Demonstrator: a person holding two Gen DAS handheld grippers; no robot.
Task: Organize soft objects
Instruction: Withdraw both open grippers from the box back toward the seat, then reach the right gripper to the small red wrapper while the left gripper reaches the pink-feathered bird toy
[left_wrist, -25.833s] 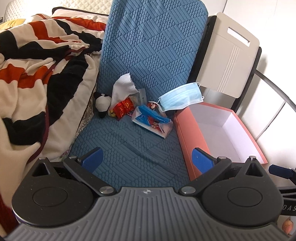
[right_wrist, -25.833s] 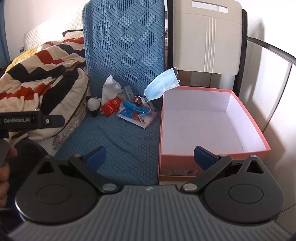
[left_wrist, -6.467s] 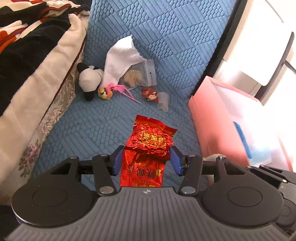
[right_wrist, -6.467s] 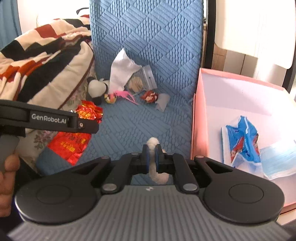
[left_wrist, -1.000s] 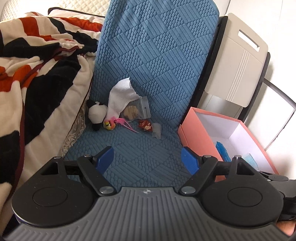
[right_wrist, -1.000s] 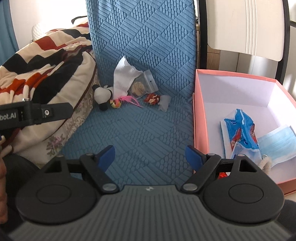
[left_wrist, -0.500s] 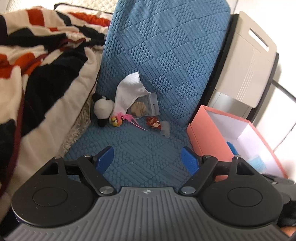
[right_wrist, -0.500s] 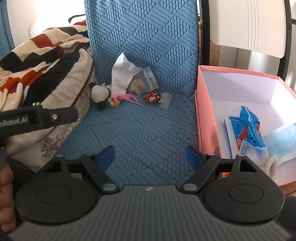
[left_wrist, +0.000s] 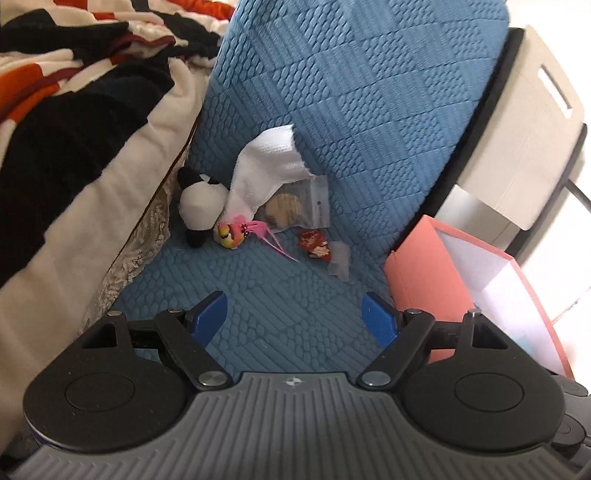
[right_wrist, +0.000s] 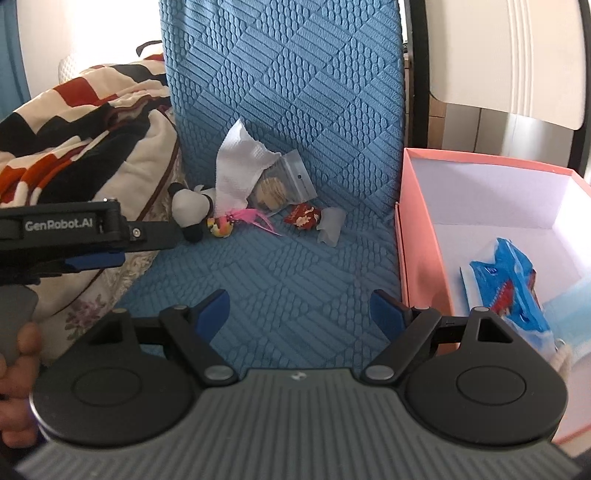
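Note:
At the back of the blue quilted seat (left_wrist: 280, 295) lie a panda plush (left_wrist: 199, 206) (right_wrist: 188, 208), a small yellow-and-pink toy (left_wrist: 232, 230) (right_wrist: 221, 223), a white tissue (left_wrist: 266, 173) (right_wrist: 236, 166), a clear zip bag (left_wrist: 299, 206) (right_wrist: 280, 188), a red wrapper (left_wrist: 314, 243) (right_wrist: 303, 216) and a clear scrap (left_wrist: 340, 262) (right_wrist: 330, 225). The pink box (left_wrist: 421, 273) (right_wrist: 417, 236) on the right holds a blue packet (right_wrist: 509, 280) and a blue face mask (right_wrist: 569, 306). My left gripper (left_wrist: 295, 317) hovers open and empty, short of the pile. My right gripper (right_wrist: 299, 308) is open and empty beside the box.
A striped black, red and cream blanket (left_wrist: 74, 122) (right_wrist: 85, 125) lies heaped along the seat's left side. A cream panel (left_wrist: 532, 110) stands behind the box. The left gripper's body and a hand (right_wrist: 14, 362) fill the left edge of the right wrist view.
Both grippers have moved forward and lower toward the pile at the seat's back, the left one more. Jaws stayed open. The objects have not moved.

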